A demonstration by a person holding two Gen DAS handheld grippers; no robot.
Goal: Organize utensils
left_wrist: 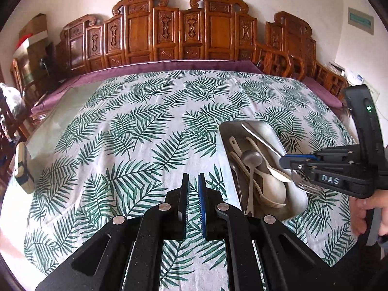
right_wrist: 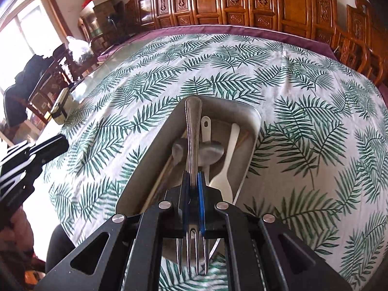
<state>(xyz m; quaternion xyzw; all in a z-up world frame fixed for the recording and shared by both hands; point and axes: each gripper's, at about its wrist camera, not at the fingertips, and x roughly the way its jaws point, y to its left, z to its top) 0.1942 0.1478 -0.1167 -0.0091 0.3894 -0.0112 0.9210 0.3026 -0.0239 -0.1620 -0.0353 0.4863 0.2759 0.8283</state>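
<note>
Right wrist camera shows my right gripper (right_wrist: 193,177) clamped on a metal fork (right_wrist: 193,131), handle pointing away and tines toward the lens, held above the steel tray (right_wrist: 252,123). Inside the tray lie a white plastic spoon (right_wrist: 226,167), a grey spoon (right_wrist: 209,154) and other utensils. From the left wrist I see my left gripper (left_wrist: 193,179) with its jaws nearly together and nothing between them, over the leaf-print tablecloth (left_wrist: 135,126) just left of the tray.
</note>
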